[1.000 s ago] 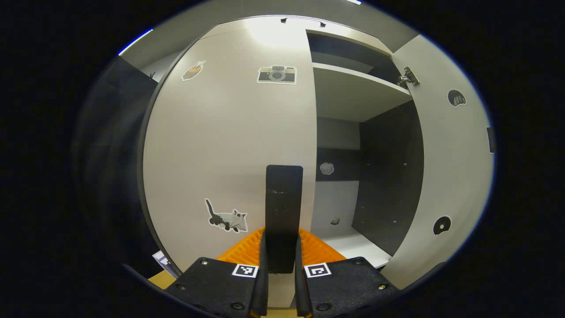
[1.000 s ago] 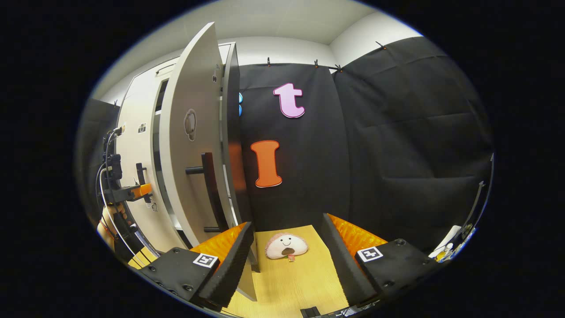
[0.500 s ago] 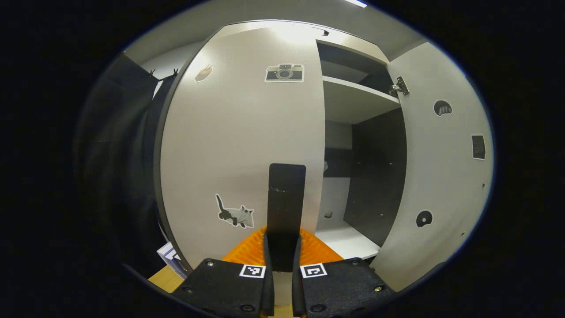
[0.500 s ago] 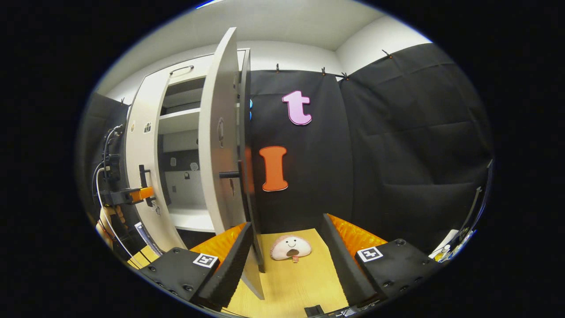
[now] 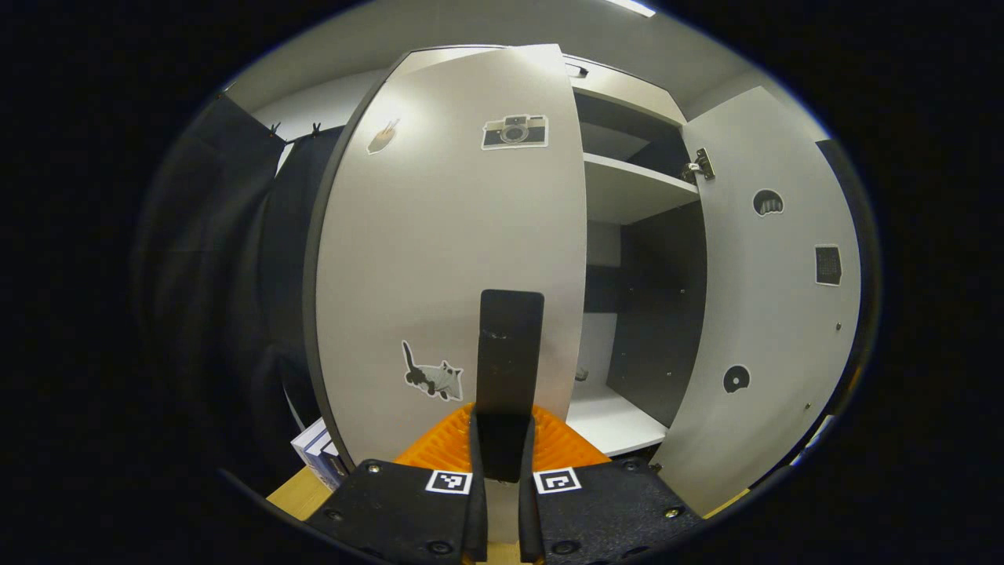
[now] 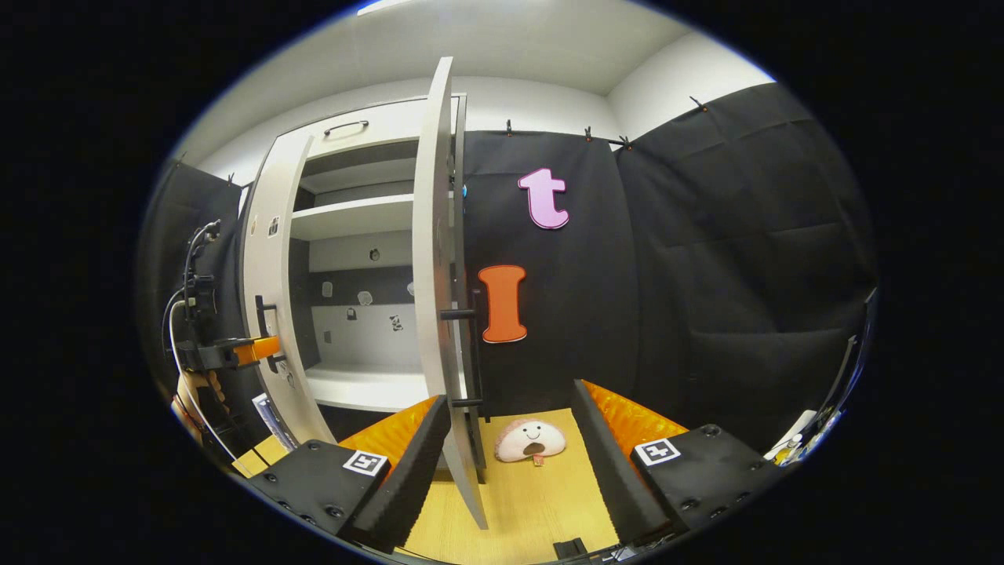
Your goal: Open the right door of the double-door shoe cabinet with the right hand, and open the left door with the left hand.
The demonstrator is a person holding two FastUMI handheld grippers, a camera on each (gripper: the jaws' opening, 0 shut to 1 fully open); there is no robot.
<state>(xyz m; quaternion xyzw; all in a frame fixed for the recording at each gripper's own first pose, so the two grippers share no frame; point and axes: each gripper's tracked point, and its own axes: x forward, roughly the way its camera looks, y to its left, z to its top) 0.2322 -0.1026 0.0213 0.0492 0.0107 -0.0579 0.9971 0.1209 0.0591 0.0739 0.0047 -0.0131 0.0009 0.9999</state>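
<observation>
The pale left door (image 5: 447, 259) of the shoe cabinet, with camera and cat stickers, stands partly open. My left gripper (image 5: 503, 428) is shut on its black upright handle (image 5: 510, 345). The right door (image 5: 773, 314) hangs wide open, and between the doors the shelves (image 5: 627, 184) show. In the right gripper view the right door (image 6: 436, 259) is seen edge-on with its handle (image 6: 473, 345) free. My right gripper (image 6: 510, 463) is open just in front of it, holding nothing. Far left there, the left gripper (image 6: 235, 351) grips the left door's handle (image 6: 263, 329).
A round plush toy (image 6: 531, 441) lies on the wooden floor (image 6: 518, 510) beyond the right door. Books or papers (image 5: 318, 451) lean at the cabinet's left foot. Black cloth walls (image 6: 706, 275) close the booth on the right. A hand (image 6: 192, 392) holds the left gripper.
The left door has swung outward with my left gripper on its handle. In the right gripper view the right door has turned from face-on to edge-on, and more of the cabinet's inside shows.
</observation>
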